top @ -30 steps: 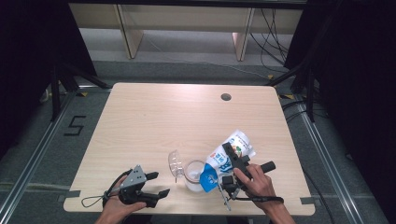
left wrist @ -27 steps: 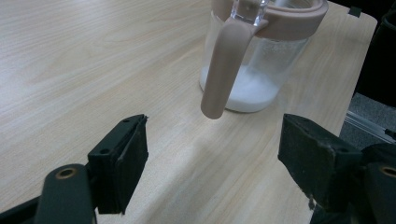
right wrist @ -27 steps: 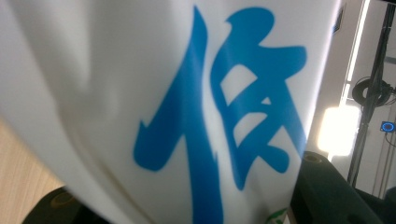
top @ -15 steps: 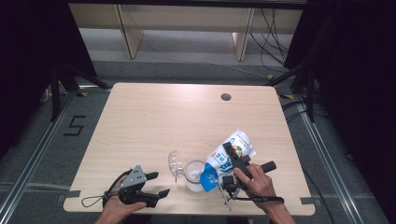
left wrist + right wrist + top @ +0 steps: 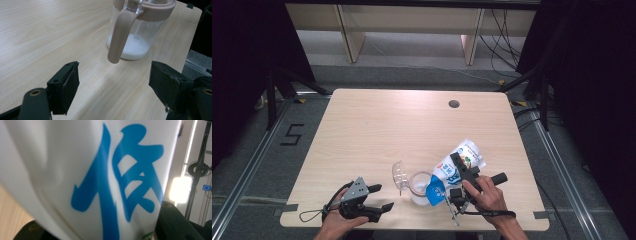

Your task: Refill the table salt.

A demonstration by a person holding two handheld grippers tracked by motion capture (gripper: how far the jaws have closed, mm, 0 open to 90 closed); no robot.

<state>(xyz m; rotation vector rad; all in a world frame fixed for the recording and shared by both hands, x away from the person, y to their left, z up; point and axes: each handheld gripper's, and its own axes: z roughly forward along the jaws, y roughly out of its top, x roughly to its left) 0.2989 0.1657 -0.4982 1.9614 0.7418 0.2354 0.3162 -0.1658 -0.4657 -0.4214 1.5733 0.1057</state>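
A white bag with blue print (image 5: 470,152) hangs tilted, its blue lower corner over the mouth of a clear jar (image 5: 417,192). My right gripper (image 5: 453,168) is shut on the bag's middle, and in the right gripper view the bag (image 5: 75,157) presses close between the jaws of that gripper (image 5: 105,226). The jar (image 5: 146,32) has a pinkish rim and a hanging pinkish strap (image 5: 120,37), with white powder (image 5: 135,47) at its bottom. Its clear lid (image 5: 399,175) is flipped open to the left. My left gripper (image 5: 383,196) (image 5: 113,82) rests open on the table, pointing at the jar.
The light wooden table (image 5: 387,130) has a round cable hole (image 5: 454,104) at the far right. The jar stands close to the near edge (image 5: 412,226). Dark floor, metal rails and frame legs surround the table.
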